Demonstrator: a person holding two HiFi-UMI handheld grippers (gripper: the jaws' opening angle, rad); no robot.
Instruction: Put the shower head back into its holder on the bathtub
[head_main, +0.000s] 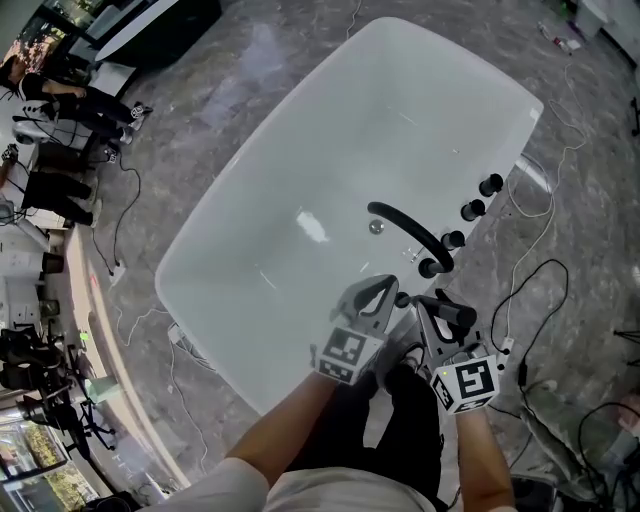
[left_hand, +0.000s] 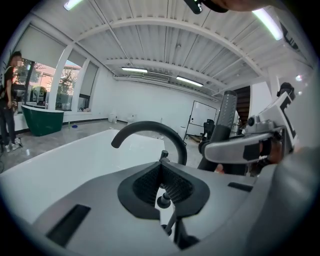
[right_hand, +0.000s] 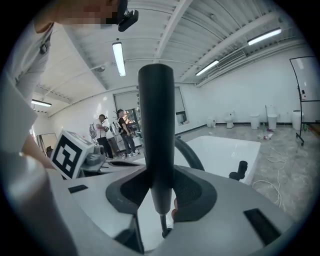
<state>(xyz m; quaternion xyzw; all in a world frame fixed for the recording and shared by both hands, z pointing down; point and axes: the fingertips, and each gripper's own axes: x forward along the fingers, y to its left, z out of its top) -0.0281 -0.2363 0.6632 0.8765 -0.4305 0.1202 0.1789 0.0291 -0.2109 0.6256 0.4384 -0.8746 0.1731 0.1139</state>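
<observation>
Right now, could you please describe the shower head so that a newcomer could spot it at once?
Start at the big white bathtub and go to its near rim with the black fittings. Just off that rim, the right gripper clamps the shower head: a straight dark rod, unlike the arched spout and stubby knobs.

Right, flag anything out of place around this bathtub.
The shower head is clamped in the right tongs by the bathtub rim, not docked beside the black faucet. Loose cables sprawl over the floor alongside. Nothing looks spilled or broken.
</observation>
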